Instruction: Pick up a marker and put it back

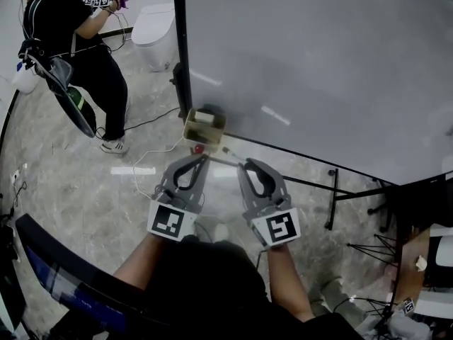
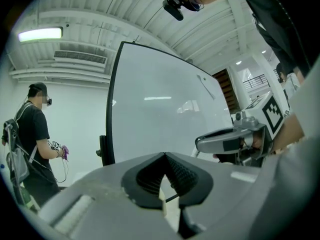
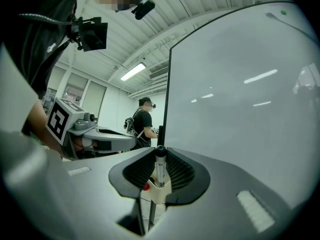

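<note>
A marker [image 3: 160, 168] with a dark end stands upright between the ribbed pads of my right gripper [image 3: 160, 153], which is shut on it. In the head view the marker's tip [image 1: 227, 150] sticks out past the right gripper [image 1: 245, 166] toward a cream holder box [image 1: 204, 126] at the foot of the whiteboard [image 1: 318, 62]. In the right gripper view, the holder [image 3: 159, 193] shows just below the jaws, with something small and red [image 3: 146, 186] on it. My left gripper [image 1: 199, 160] hovers beside the holder with its jaws shut and nothing in them [image 2: 164, 156].
Another person [image 1: 71, 41] stands on the floor at the far left with grippers in hand. A white cable [image 1: 145, 158] trails across the floor. The whiteboard's black stand legs [image 1: 333, 197] spread to the right. A white fixture [image 1: 152, 30] sits behind the board's edge.
</note>
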### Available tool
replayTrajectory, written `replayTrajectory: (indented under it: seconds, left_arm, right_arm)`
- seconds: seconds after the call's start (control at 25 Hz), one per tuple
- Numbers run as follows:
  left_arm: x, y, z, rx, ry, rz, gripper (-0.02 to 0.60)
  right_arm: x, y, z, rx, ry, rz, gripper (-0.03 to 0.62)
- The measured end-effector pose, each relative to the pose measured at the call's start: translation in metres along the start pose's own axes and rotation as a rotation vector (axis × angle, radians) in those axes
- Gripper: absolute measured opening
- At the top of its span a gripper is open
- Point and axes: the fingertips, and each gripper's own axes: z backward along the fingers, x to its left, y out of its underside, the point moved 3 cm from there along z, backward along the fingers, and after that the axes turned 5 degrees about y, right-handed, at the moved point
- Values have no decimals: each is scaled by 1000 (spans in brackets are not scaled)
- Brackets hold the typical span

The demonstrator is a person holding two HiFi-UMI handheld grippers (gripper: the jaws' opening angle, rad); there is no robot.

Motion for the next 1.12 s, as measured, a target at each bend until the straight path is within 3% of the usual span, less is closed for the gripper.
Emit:
replayTrajectory:
  seconds: [0.52,1.12]
  left_arm:
    - [22,-6,23,-15,-42,3,4]
    - [45,-22,46,-25,-104,-10,3]
  right_arm:
    - [-16,-17,22,-21,72,15,74]
    - [-25,-45,32,-63,79,29,74]
